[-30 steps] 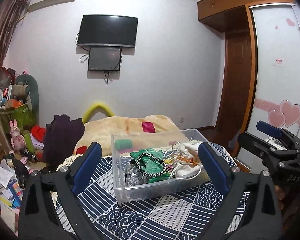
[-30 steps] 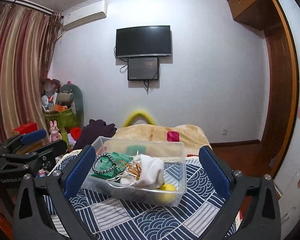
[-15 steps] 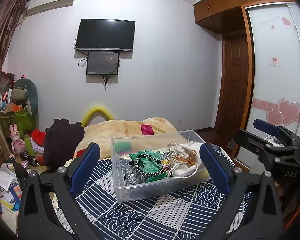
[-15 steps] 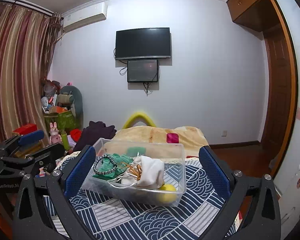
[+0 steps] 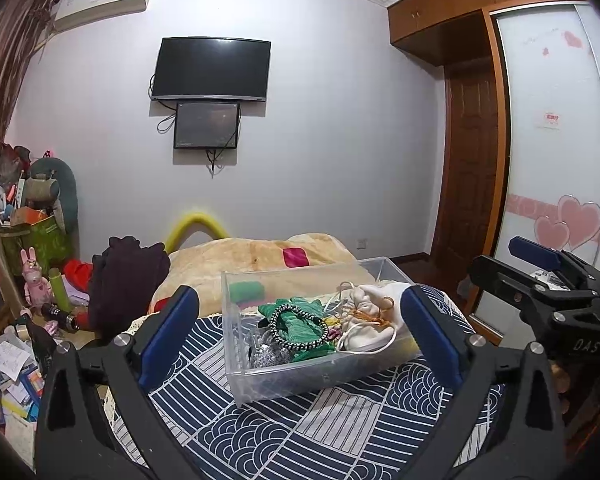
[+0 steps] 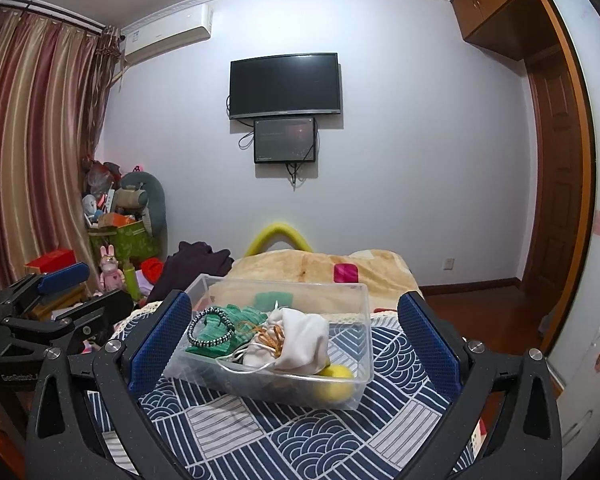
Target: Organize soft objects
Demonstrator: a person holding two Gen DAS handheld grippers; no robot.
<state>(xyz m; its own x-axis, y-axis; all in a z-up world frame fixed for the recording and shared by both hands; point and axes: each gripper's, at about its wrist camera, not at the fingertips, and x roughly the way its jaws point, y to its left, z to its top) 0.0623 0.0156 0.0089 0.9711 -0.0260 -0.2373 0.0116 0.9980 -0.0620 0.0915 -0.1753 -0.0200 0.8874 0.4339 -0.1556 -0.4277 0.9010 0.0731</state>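
One clear plastic storage box [image 5: 300,376] [image 6: 280,380] sits on a navy-and-white patterned bedspread [image 5: 300,436] [image 6: 292,432] and holds the soft items in a loose heap. Inside it, a crumpled green knitted cloth [image 5: 300,322] [image 6: 248,318] lies toward the left, with a black-and-white beaded bracelet [image 5: 298,326] [image 6: 210,330] resting on top of it. Just beside the cloth lies a white drawstring fabric pouch [image 5: 370,320] [image 6: 300,338] with orange cord tangled over it, and a round yellow ball [image 6: 336,376] is pressed against the box's near right corner in the right wrist view. A small silvery glittery item [image 5: 270,354] lies at the box's near left wall in the left wrist view.

Both grippers hover over the bedspread, short of the box and touching nothing. The left gripper [image 5: 300,340] has its blue-padded fingers spread wide, framing the box, with nothing between them. The right gripper [image 6: 296,340] is likewise spread wide and empty, its fingers on either side of the box.

Beyond the box lies a tan fleece blanket [image 5: 256,256] [image 6: 320,268] bearing a pink patch, with a dark purple garment [image 5: 128,280] [image 6: 196,268] heaped to its left. On the far wall hangs a black flat television [image 5: 212,70] [image 6: 286,84] above a smaller dark screen [image 5: 207,125] [image 6: 285,140].
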